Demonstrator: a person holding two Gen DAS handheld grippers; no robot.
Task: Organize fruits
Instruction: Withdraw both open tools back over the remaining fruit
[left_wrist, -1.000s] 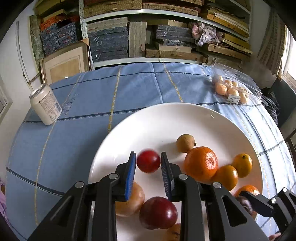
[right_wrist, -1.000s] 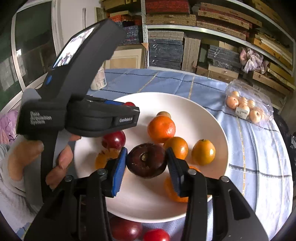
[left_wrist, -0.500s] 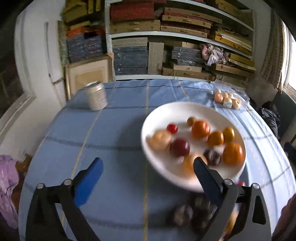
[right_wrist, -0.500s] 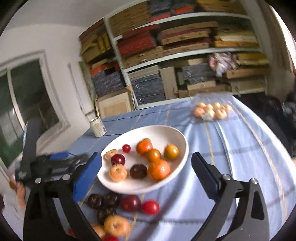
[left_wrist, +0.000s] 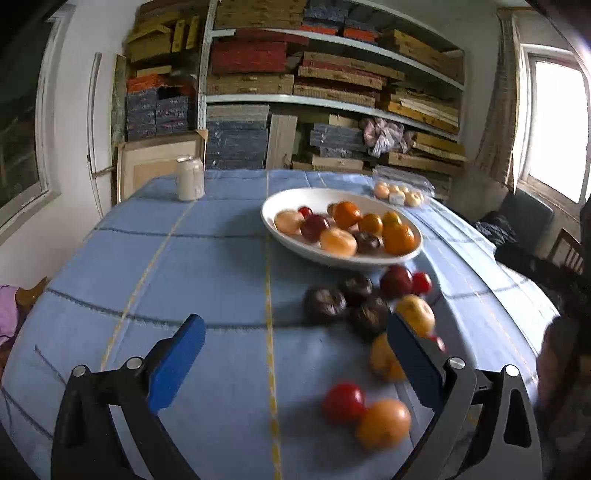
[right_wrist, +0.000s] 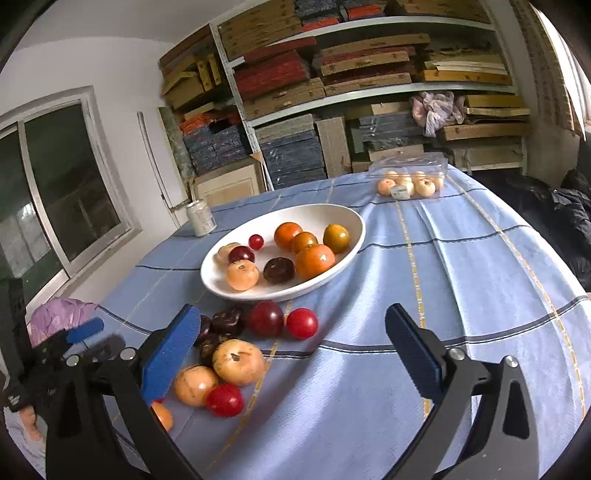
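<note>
A white bowl (right_wrist: 345, 216) (left_wrist: 275, 229) on the blue tablecloth holds several fruits: oranges, a dark purple fruit (right_wrist: 279, 270), red and pale ones. Loose fruit lies on the cloth in front of the bowl: dark fruits (left_wrist: 325, 304), a red plum (right_wrist: 266, 318), a red tomato (right_wrist: 302, 323), a pale peach (right_wrist: 238, 361). My left gripper (left_wrist: 295, 365) is open and empty, pulled back over the cloth near a red fruit (left_wrist: 343, 401) and an orange one (left_wrist: 383, 422). My right gripper (right_wrist: 295, 362) is open and empty, held back from the loose fruit.
A white can (left_wrist: 189, 178) (right_wrist: 200, 218) stands at the far left of the table. A clear plastic box of pale fruits (right_wrist: 408, 181) (left_wrist: 400, 190) sits at the far right. Shelves of stacked boxes fill the wall behind. The other hand's gripper (right_wrist: 83, 334) shows at the left edge.
Both grippers opened, released their fruit in the bowl and pulled well back from it. The dark fruit and small red fruit now rest in the bowl.
</note>
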